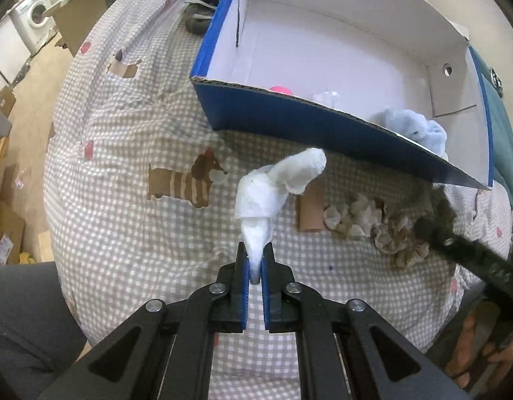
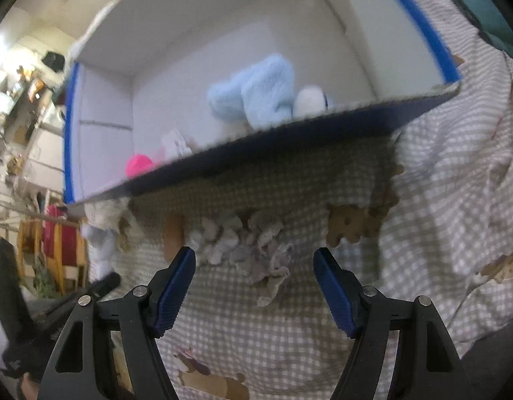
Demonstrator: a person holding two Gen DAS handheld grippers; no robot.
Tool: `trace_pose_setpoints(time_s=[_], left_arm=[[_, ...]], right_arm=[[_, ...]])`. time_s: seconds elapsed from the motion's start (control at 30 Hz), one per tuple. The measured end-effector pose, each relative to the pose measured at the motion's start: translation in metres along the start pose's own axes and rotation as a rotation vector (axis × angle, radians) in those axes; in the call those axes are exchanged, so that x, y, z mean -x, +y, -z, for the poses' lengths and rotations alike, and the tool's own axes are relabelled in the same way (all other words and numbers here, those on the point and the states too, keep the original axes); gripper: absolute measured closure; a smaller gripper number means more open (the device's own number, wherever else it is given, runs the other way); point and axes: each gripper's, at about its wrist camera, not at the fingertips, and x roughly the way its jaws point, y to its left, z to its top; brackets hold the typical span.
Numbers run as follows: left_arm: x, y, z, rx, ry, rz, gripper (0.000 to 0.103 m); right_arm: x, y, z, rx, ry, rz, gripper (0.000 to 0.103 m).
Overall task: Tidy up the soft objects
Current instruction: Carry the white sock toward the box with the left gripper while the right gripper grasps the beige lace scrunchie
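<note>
My left gripper is shut on a white soft cloth toy, held above the checked bedspread just in front of the blue box. The box, white inside, holds a light blue plush, a pink ball and a small white cloth. My right gripper is open, its fingers on either side of a frilly beige-grey lace cloth lying on the bed. The right gripper's arm shows at the right of the left wrist view.
A grey knitted item lies on the bed behind the box's left side. A teal cushion sits to the right of the box. Cardboard boxes and a washing machine stand on the floor left of the bed.
</note>
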Motion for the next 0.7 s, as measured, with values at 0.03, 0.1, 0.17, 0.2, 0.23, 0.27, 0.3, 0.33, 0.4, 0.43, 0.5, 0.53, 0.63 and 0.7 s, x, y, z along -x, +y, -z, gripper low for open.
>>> trace_pose_setpoints(time_s=[0.03,0.1,0.17,0.2,0.23,0.27,0.3,0.33,0.4,0.43,0.5,0.53,0.63,0.7], left_arm=[[0.001,0.001,0.0,-0.001,0.001,0.001,0.097],[0.003,0.002,-0.001,-0.003,0.002,0.0,0.097],[-0.002,-0.002,-0.005,-0.007,0.003,-0.005,0.097],[-0.003,-0.002,-0.006,-0.006,0.004,-0.007,0.097],[-0.004,-0.001,-0.004,-0.004,0.004,-0.009,0.097],[-0.004,-0.002,-0.002,0.0,0.003,-0.011,0.097],[-0.003,-0.001,-0.001,0.003,0.004,-0.013,0.097],[-0.003,0.002,0.0,0.006,0.003,-0.013,0.097],[-0.003,0.002,-0.001,0.006,0.0,-0.016,0.097],[-0.002,0.003,-0.001,0.004,0.0,-0.018,0.097],[-0.002,0.004,-0.002,0.001,0.001,-0.019,0.097],[-0.002,0.004,-0.002,0.001,0.0,-0.019,0.097],[-0.001,0.004,-0.003,0.001,-0.006,-0.023,0.097],[0.0,0.004,-0.002,0.001,-0.009,-0.026,0.097]], right_arm=[[-0.006,0.0,0.0,0.001,0.024,0.027,0.024],[-0.019,-0.004,0.0,-0.009,0.072,0.074,0.031],[-0.029,-0.011,-0.001,-0.025,0.094,0.111,0.047],[-0.031,-0.014,-0.001,-0.034,0.094,0.115,0.054],[-0.032,-0.016,-0.001,-0.039,0.089,0.113,0.062],[-0.032,-0.017,-0.002,-0.032,0.082,0.118,0.066],[-0.031,-0.018,-0.001,-0.02,0.075,0.128,0.072],[-0.03,-0.017,0.0,-0.007,0.066,0.142,0.083],[-0.027,-0.015,0.001,0.018,0.051,0.196,0.09],[-0.026,-0.016,0.002,0.02,0.044,0.216,0.091],[-0.025,-0.02,0.004,0.02,0.046,0.236,0.092],[-0.024,-0.02,0.004,0.025,0.043,0.252,0.093],[-0.015,-0.025,0.007,0.046,0.02,0.309,0.093],[-0.009,-0.027,0.011,0.047,0.003,0.332,0.093]])
